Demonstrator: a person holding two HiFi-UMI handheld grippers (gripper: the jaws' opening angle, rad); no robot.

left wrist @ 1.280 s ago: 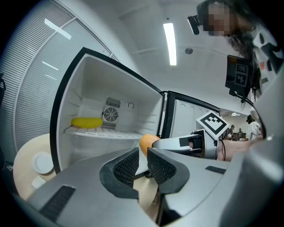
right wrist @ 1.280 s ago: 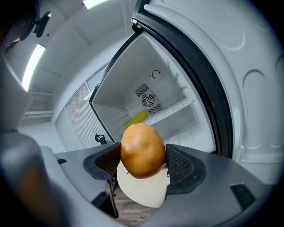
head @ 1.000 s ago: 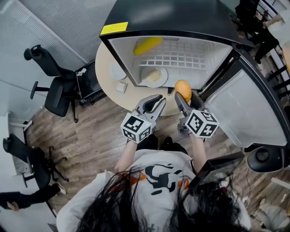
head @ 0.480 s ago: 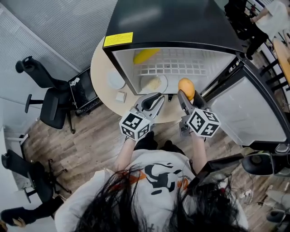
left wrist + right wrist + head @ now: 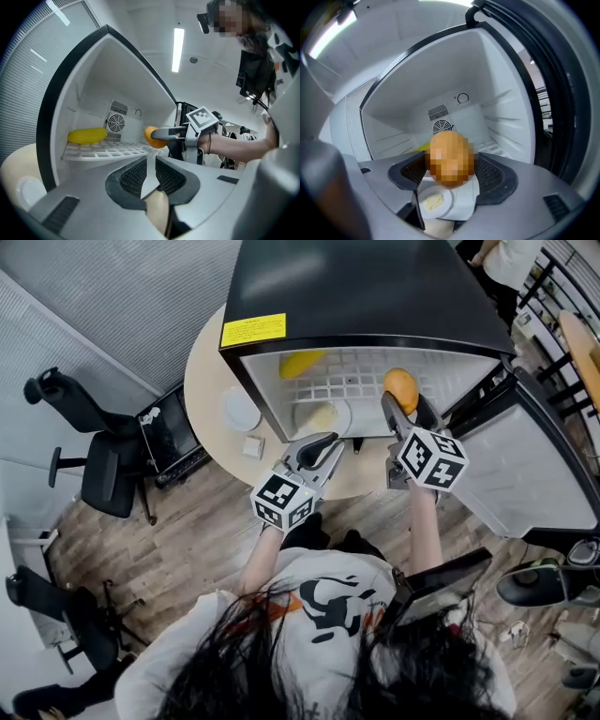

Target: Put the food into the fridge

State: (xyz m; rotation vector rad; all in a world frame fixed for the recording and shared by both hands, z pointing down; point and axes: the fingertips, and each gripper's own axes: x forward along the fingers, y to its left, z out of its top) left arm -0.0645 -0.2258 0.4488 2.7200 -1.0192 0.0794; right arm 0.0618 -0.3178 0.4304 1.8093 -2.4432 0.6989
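Grips an orange [image 5: 400, 387] in the right gripper [image 5: 406, 404], with both jaws pressed against its sides. Holds it inside the open fridge [image 5: 356, 296], at the right end of the white shelf [image 5: 352, 367] and about level with it; cannot tell whether touching the shelf or just over it. Carries the left gripper [image 5: 319, 448] lower, just outside the fridge mouth, above the front edge of the round table [image 5: 211, 381]. Shows only a narrow slit between that gripper's jaws, with nothing in them. Has a yellow food [image 5: 302, 362] lying at the left of the shelf, well apart from the orange. Shows a plate [image 5: 345, 418] with a pale food [image 5: 322, 415] on the fridge floor, under the shelf, just beyond the left gripper. Has the door [image 5: 525, 465] swung wide at the right, beside the right gripper. Includes a smaller plate [image 5: 241, 409] and a small square thing [image 5: 250, 447] on the table, left of the fridge.
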